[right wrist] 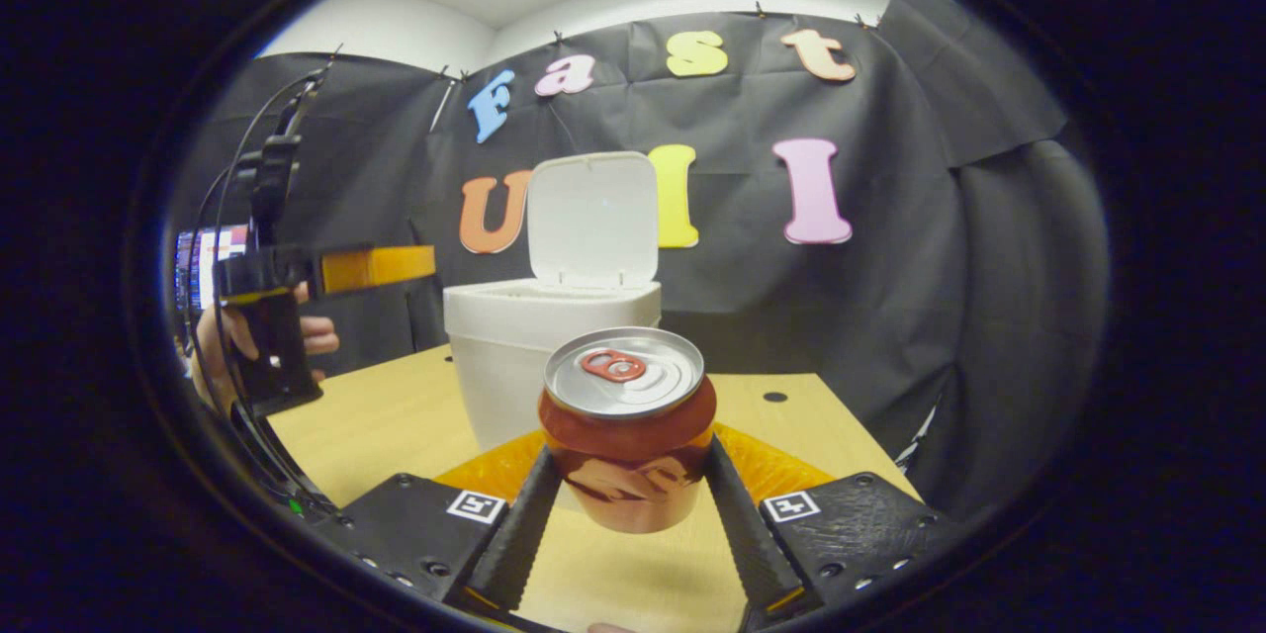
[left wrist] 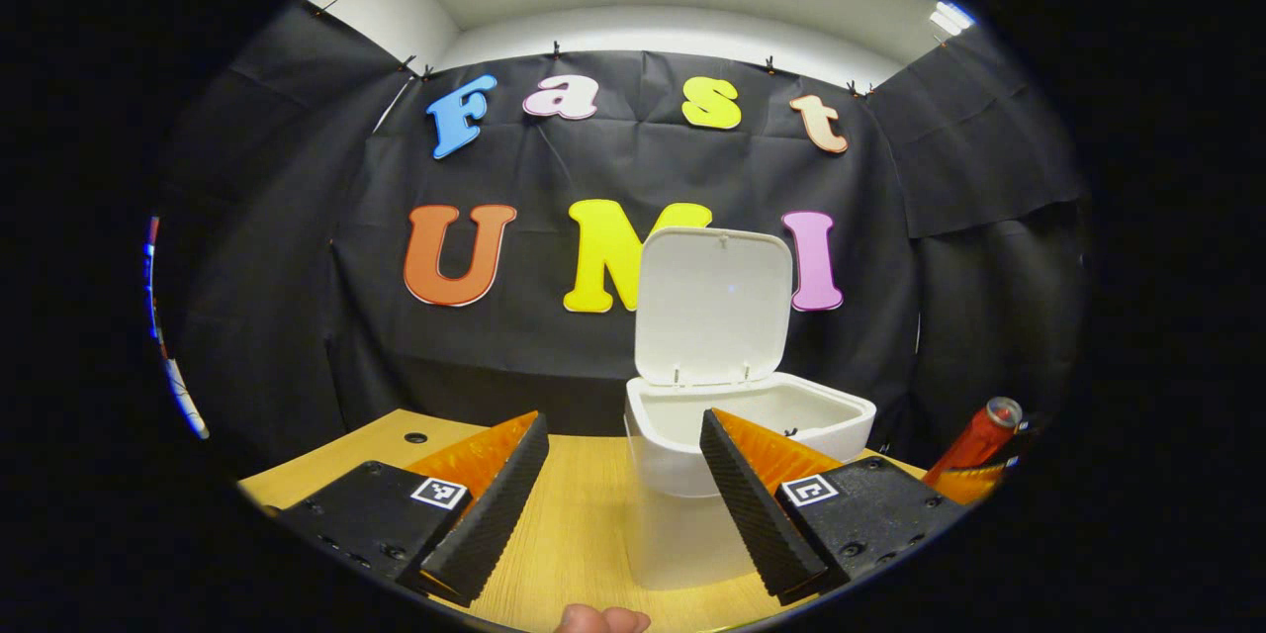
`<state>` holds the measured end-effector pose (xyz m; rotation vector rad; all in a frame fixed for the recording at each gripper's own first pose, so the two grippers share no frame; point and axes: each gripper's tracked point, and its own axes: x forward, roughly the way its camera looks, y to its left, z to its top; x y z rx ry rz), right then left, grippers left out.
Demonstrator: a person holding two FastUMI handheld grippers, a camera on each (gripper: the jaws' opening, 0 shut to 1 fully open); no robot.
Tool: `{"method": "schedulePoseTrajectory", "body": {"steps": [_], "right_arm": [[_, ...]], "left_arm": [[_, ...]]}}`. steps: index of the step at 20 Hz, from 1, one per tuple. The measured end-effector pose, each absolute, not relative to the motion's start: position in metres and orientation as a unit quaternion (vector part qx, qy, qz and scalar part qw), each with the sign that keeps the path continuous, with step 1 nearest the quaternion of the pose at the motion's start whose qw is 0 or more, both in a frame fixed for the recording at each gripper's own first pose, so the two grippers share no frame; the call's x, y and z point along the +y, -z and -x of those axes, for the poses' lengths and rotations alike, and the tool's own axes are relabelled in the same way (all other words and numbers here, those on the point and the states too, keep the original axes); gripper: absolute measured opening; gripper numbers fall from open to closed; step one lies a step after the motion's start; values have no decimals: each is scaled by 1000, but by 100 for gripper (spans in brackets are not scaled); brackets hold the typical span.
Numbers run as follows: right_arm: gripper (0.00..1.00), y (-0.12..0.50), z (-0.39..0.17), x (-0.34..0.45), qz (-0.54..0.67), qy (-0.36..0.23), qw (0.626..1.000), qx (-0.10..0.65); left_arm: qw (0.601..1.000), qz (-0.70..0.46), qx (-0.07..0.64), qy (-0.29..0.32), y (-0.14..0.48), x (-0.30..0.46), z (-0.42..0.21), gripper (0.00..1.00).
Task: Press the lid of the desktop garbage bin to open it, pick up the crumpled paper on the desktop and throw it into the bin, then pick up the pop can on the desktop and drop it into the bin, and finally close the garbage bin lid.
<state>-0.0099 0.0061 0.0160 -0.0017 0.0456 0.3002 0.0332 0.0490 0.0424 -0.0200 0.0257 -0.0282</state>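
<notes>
The white desktop bin (left wrist: 682,485) stands on the wooden table with its lid (left wrist: 712,312) raised upright. My left gripper (left wrist: 623,420) is open just in front of the bin, with nothing between its fingers. In the right gripper view, my right gripper (right wrist: 630,455) is shut on the red pop can (right wrist: 628,435), gripping its sides and holding it upright a little above the tabletop, short of the bin (right wrist: 514,366). The can (left wrist: 974,440) also appears at the far right of the left gripper view, beside the bin. The bin's inside looks pale; its contents are hidden.
In the right gripper view, the left gripper (right wrist: 297,277) and the hand (right wrist: 223,336) holding it hover at the left of the bin. The wooden table (right wrist: 396,425) has a round hole (right wrist: 774,397) behind the can. Black cloth walls close the back and sides.
</notes>
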Motion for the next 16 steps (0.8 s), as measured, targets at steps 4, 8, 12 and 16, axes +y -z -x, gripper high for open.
{"method": "schedulePoseTrajectory", "body": {"steps": [4, 8, 12, 16], "right_arm": [[79, -63, -2, 32, 4, -182, 983, 6], [79, -97, -20, 52, 10, -193, 981, -3], [79, -122, -44, 74, 19, -199, 980, -3], [79, -132, -73, 96, 28, -204, 979, 8]], "left_arm": [[999, -1, 25, -20, -18, 84, -13, 99], [999, -6, 27, -30, -7, 101, -3, 99], [999, -14, 36, -27, 10, 110, 1, 99], [999, 4, 44, -31, 29, 121, 5, 99]]}}
